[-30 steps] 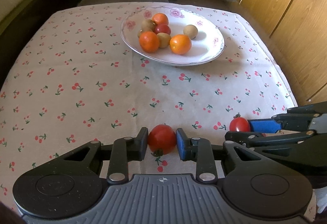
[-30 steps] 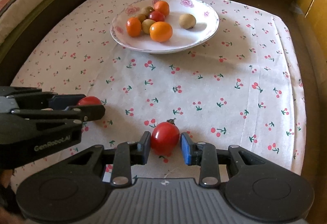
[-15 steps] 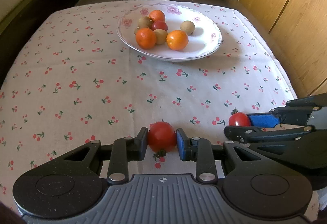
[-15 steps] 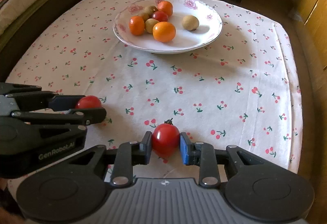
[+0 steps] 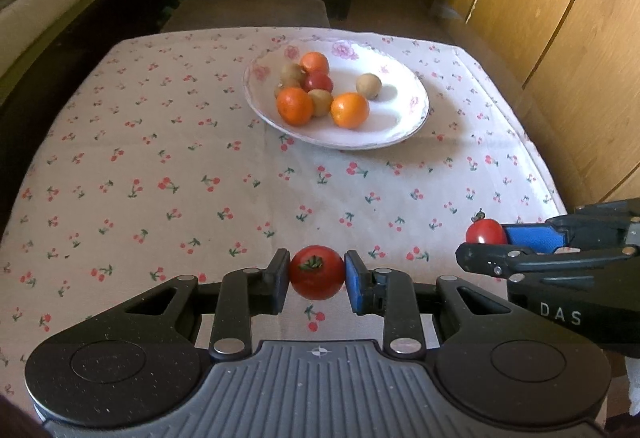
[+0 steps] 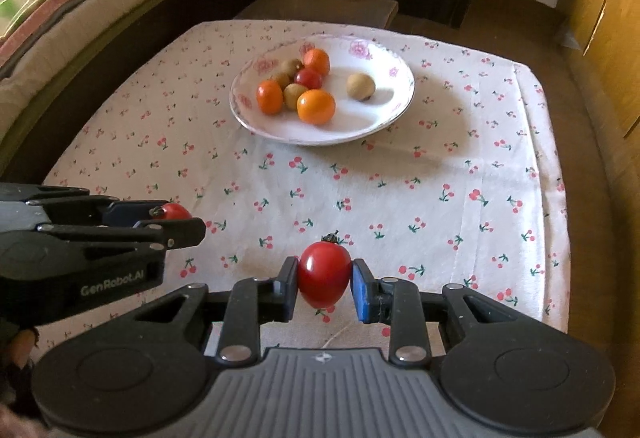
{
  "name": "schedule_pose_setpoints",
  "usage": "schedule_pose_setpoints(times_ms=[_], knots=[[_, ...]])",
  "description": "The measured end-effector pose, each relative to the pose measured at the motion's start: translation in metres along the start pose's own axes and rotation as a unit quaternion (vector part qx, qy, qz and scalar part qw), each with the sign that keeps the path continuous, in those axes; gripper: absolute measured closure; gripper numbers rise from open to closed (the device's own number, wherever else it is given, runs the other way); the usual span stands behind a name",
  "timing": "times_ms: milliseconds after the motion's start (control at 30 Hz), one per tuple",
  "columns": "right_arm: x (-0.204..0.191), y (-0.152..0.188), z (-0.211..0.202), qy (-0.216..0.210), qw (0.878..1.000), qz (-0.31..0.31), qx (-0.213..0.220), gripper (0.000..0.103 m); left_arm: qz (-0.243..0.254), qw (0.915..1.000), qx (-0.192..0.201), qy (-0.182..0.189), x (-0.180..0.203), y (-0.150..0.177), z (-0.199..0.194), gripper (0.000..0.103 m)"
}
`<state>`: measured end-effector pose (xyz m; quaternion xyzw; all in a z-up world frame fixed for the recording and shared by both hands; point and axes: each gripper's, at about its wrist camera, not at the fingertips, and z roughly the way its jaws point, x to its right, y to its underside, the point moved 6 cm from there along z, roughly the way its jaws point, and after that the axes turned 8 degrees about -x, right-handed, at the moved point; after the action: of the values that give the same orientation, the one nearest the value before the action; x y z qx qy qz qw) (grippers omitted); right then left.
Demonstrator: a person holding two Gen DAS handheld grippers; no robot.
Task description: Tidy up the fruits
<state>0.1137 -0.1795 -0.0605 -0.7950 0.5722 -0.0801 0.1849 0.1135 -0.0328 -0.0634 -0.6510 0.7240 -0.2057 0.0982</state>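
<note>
Two red tomatoes are up off the table, one pinched in each gripper. One tomato sits squeezed tight in the left gripper. The other tomato is squeezed tight in the right gripper, just beside the left one. Farther back on the cherry tablecloth sits a white flowered plate with oranges and small brown fruits.

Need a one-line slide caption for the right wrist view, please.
Right tool grips a cherry tomato above the cherry-print cloth, facing the fruit plate.
</note>
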Motion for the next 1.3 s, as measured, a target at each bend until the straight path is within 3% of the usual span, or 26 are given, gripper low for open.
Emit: schedule_pose_setpoints(times_ms=[567,967,1300], knots=[[0.014,-0.053,0.004,-0.002,0.999,0.019,0.038,0.073,-0.017,0.9988,0.038,0.025,0.004,-0.057,0.006,0.066],[0.027,-0.091,0.027,-0.001,0.999,0.031,0.041,0.073,-0.025,0.9987,0.037,0.025,0.001,-0.091,0.027,0.066],[0.022,-0.066,0.030,-0.030,0.998,0.049,0.004,0.073,-0.033,0.9985,0.027,0.034,-0.008,-0.083,0.027,0.066]])
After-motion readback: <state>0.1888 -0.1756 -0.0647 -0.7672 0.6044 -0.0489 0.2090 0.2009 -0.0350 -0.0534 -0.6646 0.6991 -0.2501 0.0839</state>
